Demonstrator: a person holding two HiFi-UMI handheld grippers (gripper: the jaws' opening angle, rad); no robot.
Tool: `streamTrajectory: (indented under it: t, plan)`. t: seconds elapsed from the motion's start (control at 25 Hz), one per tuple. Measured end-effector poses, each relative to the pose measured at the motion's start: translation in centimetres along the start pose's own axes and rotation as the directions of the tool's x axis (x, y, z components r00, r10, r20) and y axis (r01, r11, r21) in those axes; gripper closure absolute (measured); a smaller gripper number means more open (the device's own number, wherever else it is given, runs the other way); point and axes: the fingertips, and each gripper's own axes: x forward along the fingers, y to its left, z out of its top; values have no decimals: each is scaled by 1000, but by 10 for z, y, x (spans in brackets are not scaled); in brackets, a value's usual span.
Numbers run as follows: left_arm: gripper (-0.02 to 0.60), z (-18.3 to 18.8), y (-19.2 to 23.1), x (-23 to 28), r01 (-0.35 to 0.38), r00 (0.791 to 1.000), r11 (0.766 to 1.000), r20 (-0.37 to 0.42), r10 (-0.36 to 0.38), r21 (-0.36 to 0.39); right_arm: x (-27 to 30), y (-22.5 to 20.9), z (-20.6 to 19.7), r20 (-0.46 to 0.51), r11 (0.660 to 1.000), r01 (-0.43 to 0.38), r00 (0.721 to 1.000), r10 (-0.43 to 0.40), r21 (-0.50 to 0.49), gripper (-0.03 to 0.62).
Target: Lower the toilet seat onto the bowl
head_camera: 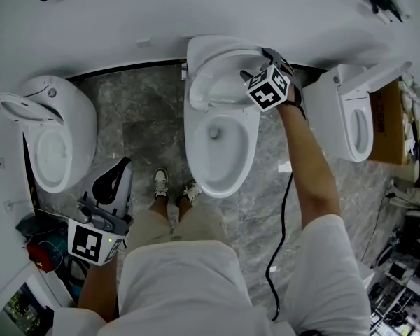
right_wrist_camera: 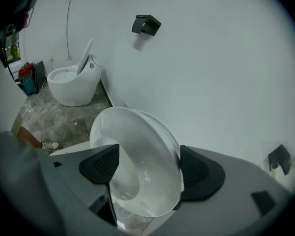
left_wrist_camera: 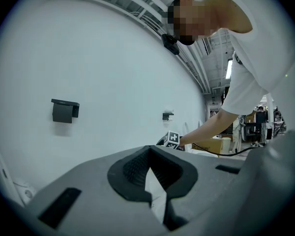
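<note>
The middle toilet's white bowl [head_camera: 220, 182] stands straight ahead of me, its toilet seat [head_camera: 207, 84] and lid [head_camera: 220, 47] raised toward the wall. My right gripper [head_camera: 248, 73] reaches the raised seat's upper right rim. In the right gripper view the seat [right_wrist_camera: 137, 146] and lid fill the gap of the right gripper [right_wrist_camera: 149, 164], with both dark pads against them. My left gripper [head_camera: 121, 168] hangs low at my left side, away from the toilet, shut with nothing in it [left_wrist_camera: 150, 172].
A second toilet [head_camera: 52, 138] with its lid up stands at the left and a third [head_camera: 353, 121] at the right, beside a cardboard box [head_camera: 388, 121]. A black cable [head_camera: 283, 215] hangs from the right gripper. My shoes [head_camera: 173, 187] are just before the bowl.
</note>
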Motion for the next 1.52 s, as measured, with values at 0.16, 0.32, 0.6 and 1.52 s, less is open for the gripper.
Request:
streamTrajectory:
  t: [0.16, 0.32, 0.6, 1.52]
  plan:
    - [578, 0, -2, 2, 13, 1000, 1000, -1, -13, -2, -6, 0, 0, 13, 1000, -4, 1000, 4, 23, 215]
    - [577, 3, -2, 5, 25, 1000, 1000, 4, -25, -4, -12, 2, 1, 23, 999, -13, 1000, 12, 40, 215]
    - [578, 1, -3, 12, 54, 999, 998, 4, -54, -11, -20, 8, 0, 42, 999, -8, 999, 6, 51, 215]
    - [577, 1, -4, 27, 165, 986, 986, 9, -165, -13, -62, 20, -13, 77, 988, 89, 992, -99, 126, 425]
